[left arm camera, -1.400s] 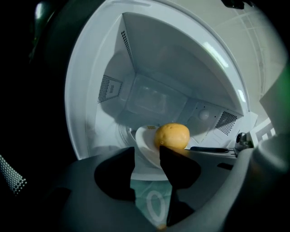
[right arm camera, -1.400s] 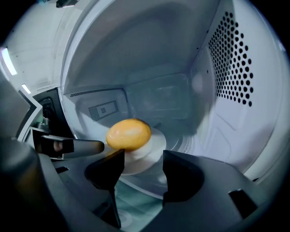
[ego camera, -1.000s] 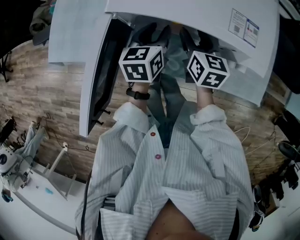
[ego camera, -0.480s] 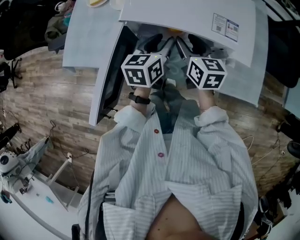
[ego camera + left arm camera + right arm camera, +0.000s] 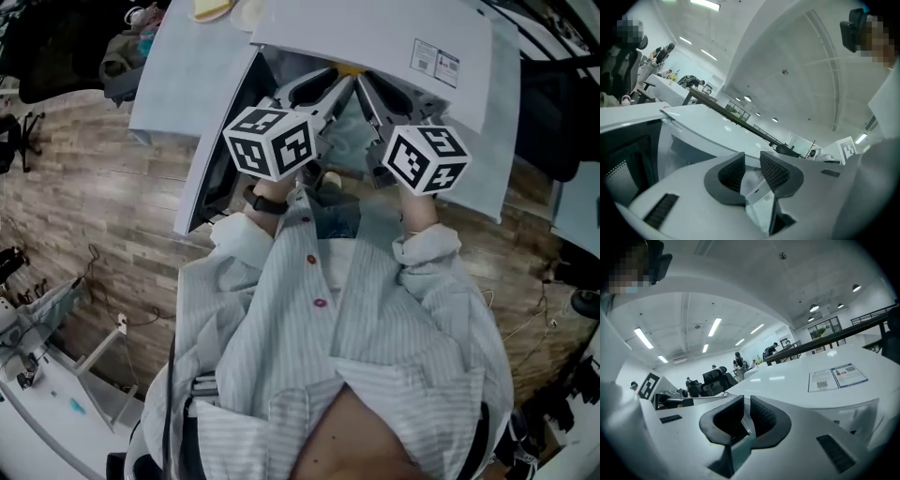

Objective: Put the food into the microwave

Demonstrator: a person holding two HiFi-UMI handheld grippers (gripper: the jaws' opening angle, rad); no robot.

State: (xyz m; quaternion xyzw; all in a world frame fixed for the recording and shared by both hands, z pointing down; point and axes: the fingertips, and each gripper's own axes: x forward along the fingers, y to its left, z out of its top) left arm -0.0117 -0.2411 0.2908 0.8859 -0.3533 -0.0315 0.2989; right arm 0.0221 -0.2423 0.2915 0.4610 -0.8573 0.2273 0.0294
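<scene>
a: fingers, status?
b: left gripper: my fingers stood a moderate gap apart. they'd just been closing, with nothing between them. right gripper: it had just been closing too. pads were nearly together, only a slim slit left, nothing held.
a: where were you?
b: both grippers were side by side in front of the white microwave, pointing toward it. its door hung open on my left.
a: and the food?
b: the yellowish food sat on the white table, past the microwave's far left corner. it was at the top edge of the head view, partly cut off. it was outside the microwave, well apart from both grippers.
</scene>
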